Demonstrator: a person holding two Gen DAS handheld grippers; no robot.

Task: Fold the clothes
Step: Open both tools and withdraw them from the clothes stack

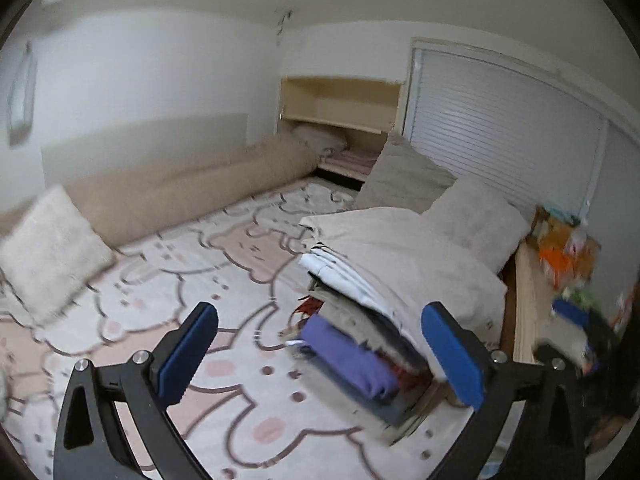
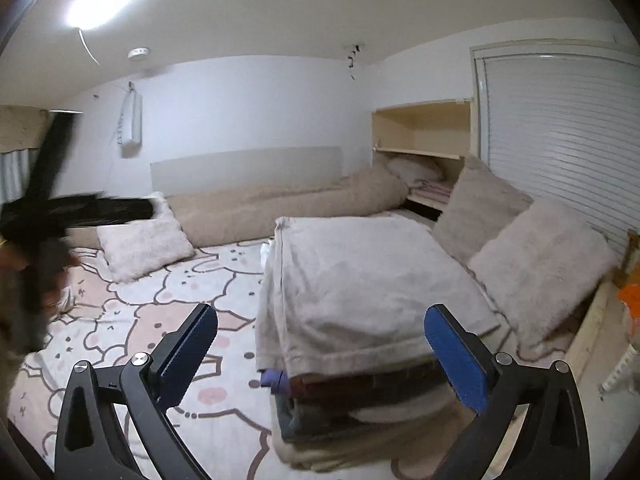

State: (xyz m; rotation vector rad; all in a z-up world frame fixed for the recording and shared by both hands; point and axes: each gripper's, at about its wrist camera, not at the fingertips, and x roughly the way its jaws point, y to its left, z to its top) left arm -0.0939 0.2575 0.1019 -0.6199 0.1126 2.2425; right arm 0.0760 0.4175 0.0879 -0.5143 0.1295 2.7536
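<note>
A stack of folded clothes [image 1: 360, 340] stands on the patterned bed sheet [image 1: 180, 280], with a cream folded garment [image 1: 400, 256] on top and a purple one [image 1: 344, 360] lower down. In the right wrist view the same stack [image 2: 340, 400] shows with the cream garment [image 2: 360, 280] draped over its top. My left gripper [image 1: 320, 356] is open and empty, just in front of the stack. My right gripper [image 2: 320, 356] is open and empty, close above the stack's near edge. The left gripper shows blurred at the left of the right wrist view [image 2: 60, 216].
Cream pillows [image 2: 536, 264] lean against the right wall by a shuttered closet [image 2: 560, 132]. Another pillow [image 2: 144, 240] and a rolled beige blanket [image 2: 288, 204] lie at the back. A wooden bed edge [image 1: 524, 304] and colourful clutter [image 1: 568, 248] are at right.
</note>
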